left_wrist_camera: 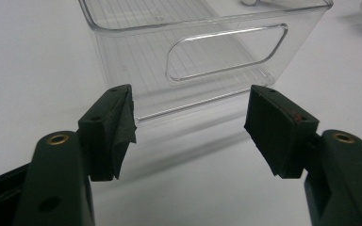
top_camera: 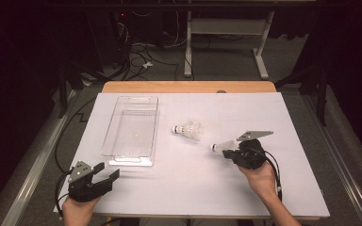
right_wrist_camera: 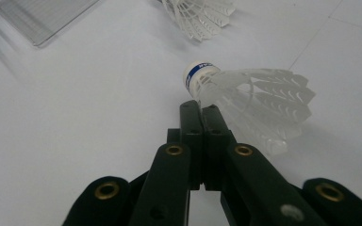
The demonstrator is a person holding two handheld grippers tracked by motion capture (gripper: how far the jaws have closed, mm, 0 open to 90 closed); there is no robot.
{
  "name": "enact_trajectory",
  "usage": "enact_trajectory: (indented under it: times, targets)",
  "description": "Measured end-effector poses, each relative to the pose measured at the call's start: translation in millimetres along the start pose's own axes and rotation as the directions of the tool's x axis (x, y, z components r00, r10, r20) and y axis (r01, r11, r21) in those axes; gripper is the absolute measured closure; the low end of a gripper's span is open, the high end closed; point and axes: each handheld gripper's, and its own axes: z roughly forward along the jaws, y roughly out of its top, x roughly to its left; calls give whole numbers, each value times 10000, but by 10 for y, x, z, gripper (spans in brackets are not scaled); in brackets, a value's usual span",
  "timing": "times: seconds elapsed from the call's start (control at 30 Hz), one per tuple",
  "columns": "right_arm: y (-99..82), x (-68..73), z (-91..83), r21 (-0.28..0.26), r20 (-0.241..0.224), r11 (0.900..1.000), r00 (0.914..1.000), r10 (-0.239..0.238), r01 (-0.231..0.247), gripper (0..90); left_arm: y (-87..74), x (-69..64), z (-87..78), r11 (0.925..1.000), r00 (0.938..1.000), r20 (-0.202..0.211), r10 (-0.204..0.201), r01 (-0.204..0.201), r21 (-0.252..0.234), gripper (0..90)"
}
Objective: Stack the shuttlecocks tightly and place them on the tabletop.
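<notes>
Pinching my right gripper (right_wrist_camera: 200,110) fully closed, I hold a white feathered shuttlecock (right_wrist_camera: 250,101) by the edge of its ribbed skirt, its rounded cork tip with a blue band jutting just past the black jaws. It hangs to the right of the clear ribbed plastic tray (top_camera: 131,131), beyond a second shuttlecock (top_camera: 187,130). My left gripper (left_wrist_camera: 188,127) stands wide open and empty, just before the tray's handle cut-out.

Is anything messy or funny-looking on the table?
Nothing is broken or spilled. One shuttlecock lies on its side on the table, outside the empty clear bin. The right gripper pinches the other shuttlecock by its feathers, so it hangs sideways.
</notes>
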Motion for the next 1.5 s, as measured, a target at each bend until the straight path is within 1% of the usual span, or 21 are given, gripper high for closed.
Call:
enact_trajectory:
  times: [0.57, 0.87, 1.1, 1.5]
  targets:
    - [84, -12, 24, -156, -79, 9999, 9999, 72, -73, 900, -3, 2, -3, 10000, 10000, -11, -52, 52, 8, 342]
    - [130, -55, 51, -252, -84, 9994, 9997, 219, -221, 900, -1, -1, 2, 10000, 10000, 10, -8, 8, 32, 342]
    - [196, -64, 71, -275, -59, 9994, 9998, 190, -192, 900, 0, -3, 6, 10000, 10000, 11, 32, -32, 46, 342]
    - [286, -115, 156, -281, -20, 9991, 9995, 319, -319, 900, 1, -1, 8, 10000, 10000, 16, 33, -34, 45, 342]
